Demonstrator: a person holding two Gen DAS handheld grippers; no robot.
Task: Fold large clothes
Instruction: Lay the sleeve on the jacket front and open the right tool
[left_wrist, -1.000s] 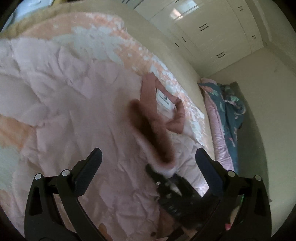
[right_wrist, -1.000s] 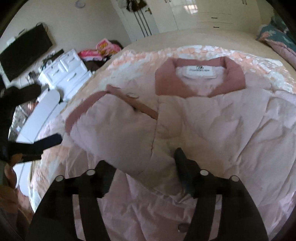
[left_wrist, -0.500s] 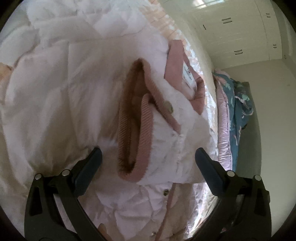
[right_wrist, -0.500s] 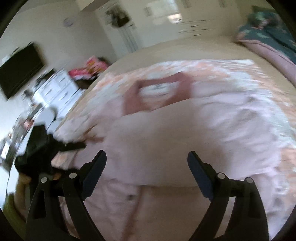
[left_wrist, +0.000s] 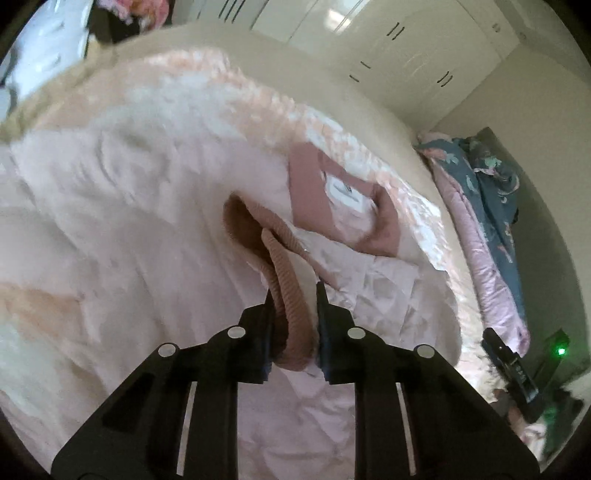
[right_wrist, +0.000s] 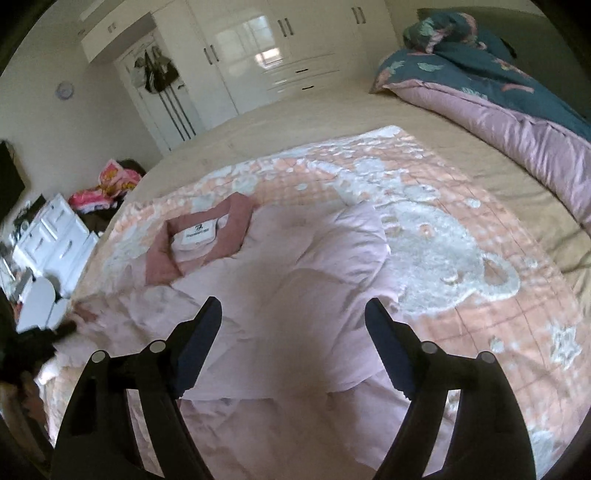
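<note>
Left gripper (left_wrist: 293, 291) was clamped on the ribbed dusty-pink sleeve cuff (left_wrist: 286, 295) of the pale pink quilted jacket (left_wrist: 129, 221), which filled the left and centre of the left wrist frame on a peach-and-white fleecy blanket (right_wrist: 461, 229). Right gripper (right_wrist: 293, 314) hung over the jacket's folded body at lower centre, jaws wide but closing, nothing pinched between them. Darker pink collar (right_wrist: 236, 218) sat upper left of those jaws; its white neck label (right_wrist: 195, 234) had print too small to read.

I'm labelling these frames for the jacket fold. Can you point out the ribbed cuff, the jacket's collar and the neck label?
ribbed cuff (left_wrist: 291, 314), left wrist view, ribbed band between the fingers
collar (right_wrist: 231, 212), right wrist view, dark pink right flap
neck label (right_wrist: 195, 236), right wrist view, middle of white tag
</note>
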